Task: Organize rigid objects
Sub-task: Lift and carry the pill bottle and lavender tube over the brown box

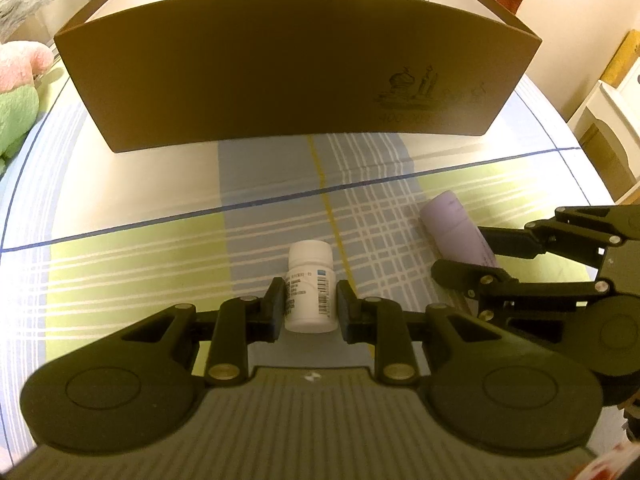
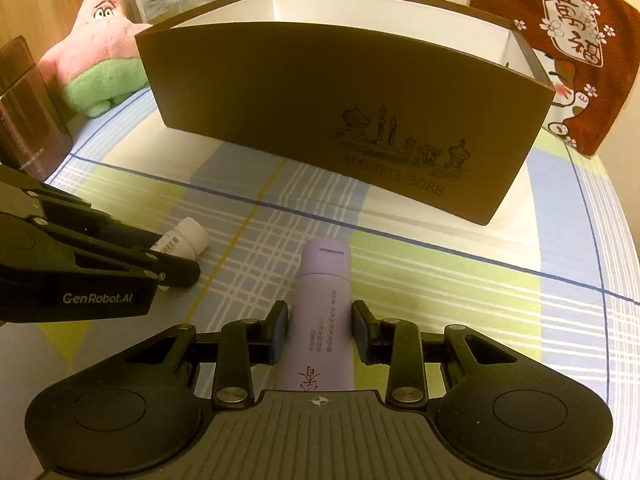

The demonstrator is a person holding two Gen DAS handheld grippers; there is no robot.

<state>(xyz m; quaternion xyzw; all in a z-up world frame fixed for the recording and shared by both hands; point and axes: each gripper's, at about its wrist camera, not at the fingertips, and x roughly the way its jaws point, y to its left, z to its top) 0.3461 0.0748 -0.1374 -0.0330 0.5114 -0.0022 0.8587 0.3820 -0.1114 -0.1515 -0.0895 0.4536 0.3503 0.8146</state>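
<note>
A white pill bottle (image 1: 309,284) lies on the plaid cloth with its cap pointing away. My left gripper (image 1: 310,304) has its pads against both sides of the bottle. A purple tube (image 2: 322,312) lies beside it to the right, cap pointing away. My right gripper (image 2: 320,330) has its pads on both sides of the tube. The tube also shows in the left wrist view (image 1: 456,232), and the bottle in the right wrist view (image 2: 184,238). A brown cardboard box (image 2: 320,92) with a white divided interior stands open just beyond both.
A pink and green starfish plush (image 2: 96,52) lies left of the box. A dark cylindrical container (image 2: 28,116) stands at the far left. A red cloth with a cat print (image 2: 560,48) hangs at the right. White furniture (image 1: 608,120) stands beyond the table's right edge.
</note>
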